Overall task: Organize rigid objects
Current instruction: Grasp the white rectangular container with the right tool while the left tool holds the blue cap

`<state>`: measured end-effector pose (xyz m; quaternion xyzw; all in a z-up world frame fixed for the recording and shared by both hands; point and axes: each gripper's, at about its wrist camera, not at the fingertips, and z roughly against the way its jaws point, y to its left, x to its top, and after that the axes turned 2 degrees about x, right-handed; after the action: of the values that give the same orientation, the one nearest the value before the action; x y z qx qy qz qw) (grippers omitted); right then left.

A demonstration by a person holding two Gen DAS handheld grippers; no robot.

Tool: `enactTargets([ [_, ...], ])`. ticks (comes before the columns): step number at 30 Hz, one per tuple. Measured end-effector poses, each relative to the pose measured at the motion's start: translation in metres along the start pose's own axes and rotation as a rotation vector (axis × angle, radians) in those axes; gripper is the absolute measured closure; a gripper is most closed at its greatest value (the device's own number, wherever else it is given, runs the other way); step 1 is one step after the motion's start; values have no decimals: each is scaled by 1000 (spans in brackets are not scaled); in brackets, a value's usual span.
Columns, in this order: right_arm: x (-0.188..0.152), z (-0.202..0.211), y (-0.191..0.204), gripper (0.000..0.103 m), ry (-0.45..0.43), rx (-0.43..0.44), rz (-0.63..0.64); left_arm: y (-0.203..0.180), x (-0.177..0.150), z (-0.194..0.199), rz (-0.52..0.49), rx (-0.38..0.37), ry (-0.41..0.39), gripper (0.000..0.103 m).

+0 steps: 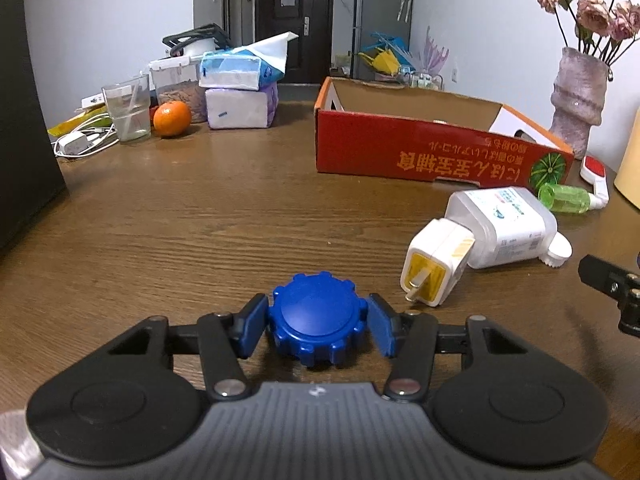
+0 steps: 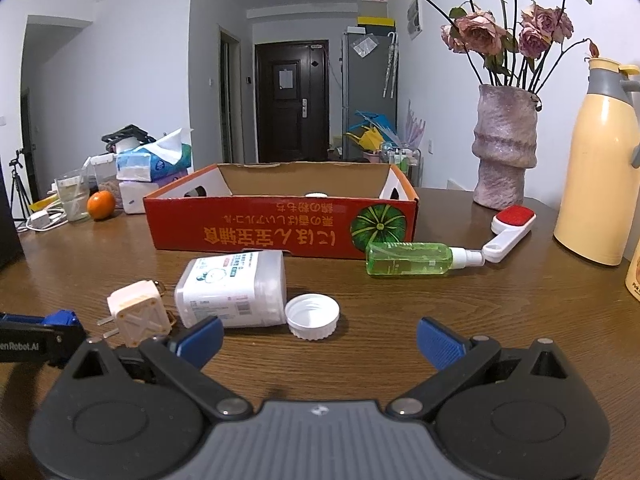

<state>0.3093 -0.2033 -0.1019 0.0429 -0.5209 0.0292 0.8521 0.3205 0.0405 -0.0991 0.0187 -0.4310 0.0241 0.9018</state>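
Note:
My left gripper (image 1: 318, 322) has its blue pads against both sides of a blue ridged cap (image 1: 318, 316) that rests on the wooden table. To its right lie a white plug adapter (image 1: 434, 266) and a white plastic jar (image 1: 502, 226) on its side. My right gripper (image 2: 320, 340) is open and empty above the table, just behind a white lid (image 2: 313, 316). The jar (image 2: 234, 288), the adapter (image 2: 138, 310) and a green spray bottle (image 2: 412, 258) lie ahead of it. A red cardboard box (image 2: 280, 230) stands open behind them; it also shows in the left wrist view (image 1: 420, 152).
A red-and-white lint brush (image 2: 506, 230), a stone vase with dried roses (image 2: 504, 148) and a yellow thermos (image 2: 598, 168) stand at the right. An orange (image 1: 172, 119), a glass (image 1: 127, 108), tissue packs (image 1: 240, 92) and a charger cable (image 1: 78, 142) sit at the far left. A dark box (image 1: 24, 120) borders the left.

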Motion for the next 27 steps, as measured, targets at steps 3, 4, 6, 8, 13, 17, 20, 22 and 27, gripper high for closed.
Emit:
enactTargets([
  [3, 0, 1, 3, 0, -11, 18, 9, 2, 1, 3, 8, 6, -16, 48],
  [4, 0, 1, 5, 0, -14, 25, 14, 2, 2, 4, 11, 7, -21, 48],
  [6, -1, 0, 10, 0, -18, 43, 32, 4, 2, 6, 16, 8, -32, 48],
  [8, -1, 0, 16, 0, -16, 48, 50, 4, 2, 8, 18, 6, -38, 48],
  [13, 2, -6, 27, 0, -17, 56, 57, 5, 2, 10, 19, 6, -47, 48],
  [17, 4, -13, 36, 0, -15, 62, 71, 7, 3, 11, 28, 6, -53, 48],
  [20, 7, -20, 44, 0, -11, 62, 84, 9, 3, 11, 38, 10, -57, 48],
  [22, 9, -25, 48, 0, -6, 58, 89, 12, 4, 12, 47, 14, -60, 48],
  [27, 14, -41, 56, 2, 27, 43, 103, 22, 6, 10, 78, 29, -61, 48],
])
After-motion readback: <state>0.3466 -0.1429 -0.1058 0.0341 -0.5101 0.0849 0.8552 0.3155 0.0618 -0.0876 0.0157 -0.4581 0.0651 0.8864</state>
